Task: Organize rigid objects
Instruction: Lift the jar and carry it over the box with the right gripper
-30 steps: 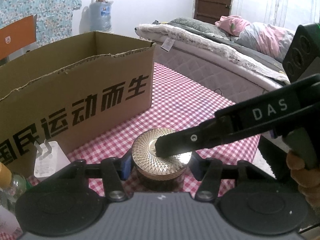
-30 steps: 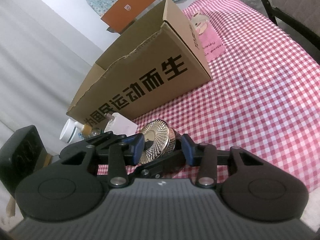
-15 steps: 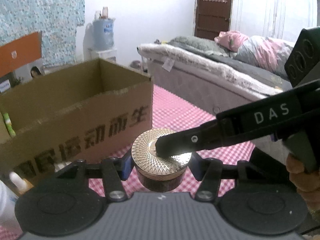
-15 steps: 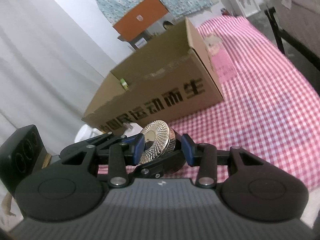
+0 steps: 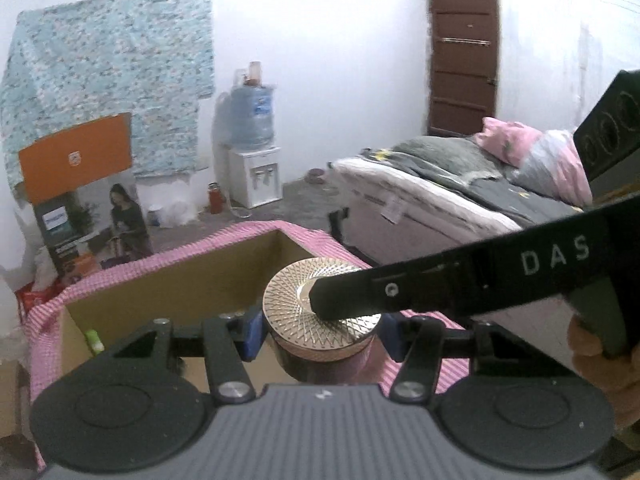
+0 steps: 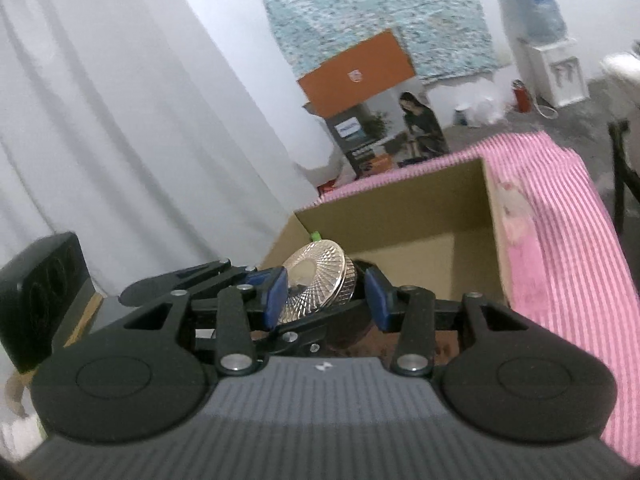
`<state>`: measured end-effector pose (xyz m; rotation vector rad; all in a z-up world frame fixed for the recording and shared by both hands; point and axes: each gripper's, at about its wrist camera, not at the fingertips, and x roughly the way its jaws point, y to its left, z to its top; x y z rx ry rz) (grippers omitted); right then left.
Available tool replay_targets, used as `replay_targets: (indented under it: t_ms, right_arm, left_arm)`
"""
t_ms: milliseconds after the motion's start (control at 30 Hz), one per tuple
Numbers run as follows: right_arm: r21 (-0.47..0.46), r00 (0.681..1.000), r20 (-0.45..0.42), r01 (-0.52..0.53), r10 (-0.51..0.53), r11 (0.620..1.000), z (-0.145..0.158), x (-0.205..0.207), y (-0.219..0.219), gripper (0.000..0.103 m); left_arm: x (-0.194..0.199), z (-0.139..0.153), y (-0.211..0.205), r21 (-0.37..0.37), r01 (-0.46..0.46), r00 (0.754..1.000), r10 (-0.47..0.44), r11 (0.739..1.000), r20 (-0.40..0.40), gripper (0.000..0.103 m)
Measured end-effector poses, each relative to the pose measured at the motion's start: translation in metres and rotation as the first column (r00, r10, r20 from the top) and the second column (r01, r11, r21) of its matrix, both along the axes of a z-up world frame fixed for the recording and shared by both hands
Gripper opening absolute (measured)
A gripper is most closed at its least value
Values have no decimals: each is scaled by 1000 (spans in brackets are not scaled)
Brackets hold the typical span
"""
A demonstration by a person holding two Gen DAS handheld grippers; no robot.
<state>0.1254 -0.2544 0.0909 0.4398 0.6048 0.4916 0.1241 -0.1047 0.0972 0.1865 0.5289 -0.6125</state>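
Gripping the jar (image 5: 320, 336) by its dark body, the left gripper (image 5: 318, 330) has its blue pads (image 5: 251, 330) pressed on either flank at 9 and 3 o'clock, so the jar is held off the table. In the left wrist view it stands upright, its short axis vertical and its patterned gold lid (image 5: 288, 304) facing up. One black finger of the right gripper (image 6: 326, 294) reaches in from 3 o'clock and lies flat across the lid's centre; in the right wrist view the jar sits between that gripper's blue pads, with the lid tilted toward 10 o'clock and its axis slanting. The right jaws have just been opening slightly with the jar between them, one pad on top of the lid; the other pad's contact cannot be told. The person's hand (image 5: 600, 356) wraps the right handle at 3 o'clock. An open cardboard box (image 5: 172, 280) lies below and beyond the jar toward 10 o'clock, a small green item (image 5: 94, 340) against its near-left inner wall. The box rests on a pink checked tablecloth (image 6: 568, 240).
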Motion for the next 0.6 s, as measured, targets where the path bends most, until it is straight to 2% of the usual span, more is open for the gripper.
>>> replay_targets:
  t_ms: [133,233,400,600]
  right_arm:
    - [-9,998,-42,-46,45,999,15,53,6,43]
    - [-5,992,-108,-70,69,998,13,97,12,43]
    - [-39,971,-221,-99,88,994,-5,164,28,44]
    - [-73,936,-338,-128,97,989,-37,215,44,44]
  left_arm:
    - [45,8,6,-1,-48,995,48,999,-84,57]
    - [83,5,13,-9,-87,979,84,996,-186,57]
    - [142,-20,24,-2,-156,922,145,988,-359,57]
    - [187,-55,28,30,-218,854,205,976,-478,57]
